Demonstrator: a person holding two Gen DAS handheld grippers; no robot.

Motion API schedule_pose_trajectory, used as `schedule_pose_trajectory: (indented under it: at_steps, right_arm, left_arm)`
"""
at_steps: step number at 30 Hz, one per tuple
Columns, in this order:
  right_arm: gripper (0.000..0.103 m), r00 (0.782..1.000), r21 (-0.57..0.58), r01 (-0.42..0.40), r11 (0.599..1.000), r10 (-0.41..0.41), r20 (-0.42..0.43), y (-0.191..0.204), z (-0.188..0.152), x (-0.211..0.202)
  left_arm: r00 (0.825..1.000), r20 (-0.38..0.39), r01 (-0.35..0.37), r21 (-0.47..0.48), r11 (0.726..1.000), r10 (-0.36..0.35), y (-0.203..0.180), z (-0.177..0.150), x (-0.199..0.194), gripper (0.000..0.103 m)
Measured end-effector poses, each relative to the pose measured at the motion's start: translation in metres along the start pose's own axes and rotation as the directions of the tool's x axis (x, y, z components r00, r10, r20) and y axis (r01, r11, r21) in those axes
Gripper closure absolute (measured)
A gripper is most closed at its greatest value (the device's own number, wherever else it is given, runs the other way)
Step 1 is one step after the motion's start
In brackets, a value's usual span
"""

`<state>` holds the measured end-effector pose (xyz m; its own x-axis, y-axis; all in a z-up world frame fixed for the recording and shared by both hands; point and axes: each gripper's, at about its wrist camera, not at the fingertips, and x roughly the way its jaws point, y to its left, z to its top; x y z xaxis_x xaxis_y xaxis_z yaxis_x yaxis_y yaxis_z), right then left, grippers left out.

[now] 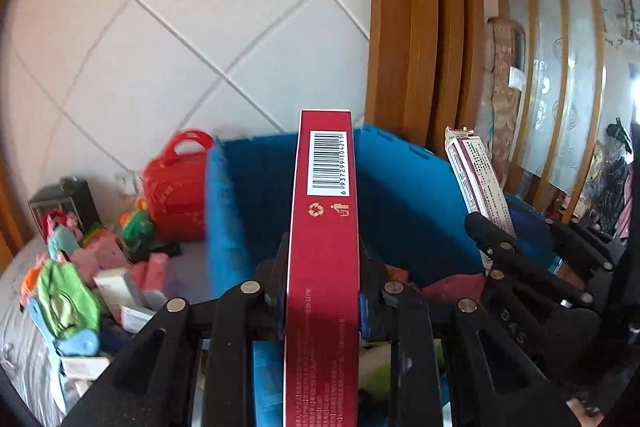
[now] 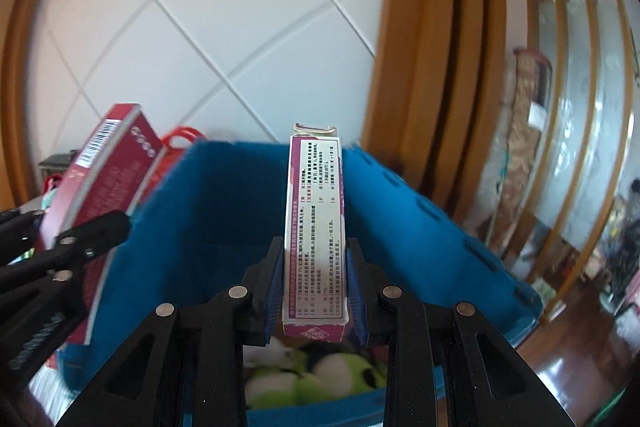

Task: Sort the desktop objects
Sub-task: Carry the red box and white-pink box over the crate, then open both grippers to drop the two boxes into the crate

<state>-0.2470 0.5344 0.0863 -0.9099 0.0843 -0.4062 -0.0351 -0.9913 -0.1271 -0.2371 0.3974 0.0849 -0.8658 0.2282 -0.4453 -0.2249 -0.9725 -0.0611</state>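
Observation:
My left gripper [image 1: 322, 267] is shut on a long red box [image 1: 325, 247] with a barcode, held upright over the blue bin [image 1: 248, 195]. My right gripper [image 2: 314, 267] is shut on a white and purple medicine box [image 2: 314, 227], held upright over the same blue bin [image 2: 224, 211]. Each gripper shows in the other view: the right gripper [image 1: 496, 247] with its box [image 1: 476, 179] to the right, the left gripper [image 2: 92, 239] with the red box [image 2: 108, 179] to the left.
A green and white plush toy [image 2: 320, 375] lies in the bin. On the table left of the bin are a red bag [image 1: 176, 195], small toys [image 1: 68, 291] and small boxes [image 1: 116, 287]. A tiled wall and a wooden door frame [image 1: 404, 27] stand behind.

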Motion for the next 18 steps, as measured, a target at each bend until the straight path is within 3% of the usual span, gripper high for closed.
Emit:
schedule_pose_trajectory:
  at_steps: [8, 18]
  right_arm:
    - [0.075, 1.000, 0.012, -0.006, 1.000, 0.006, -0.028, -0.048, -0.007, 0.027]
    - [0.075, 0.995, -0.003, -0.013, 1.000, 0.013, -0.102, -0.053, -0.008, 0.058]
  left_arm:
    - [0.996, -0.075, -0.052, 0.000, 0.999, 0.052, -0.035, 0.010, 0.039, 0.078]
    - [0.989, -0.132, -0.066, 0.010, 0.998, 0.066, -0.044, 0.014, 0.059, 0.078]
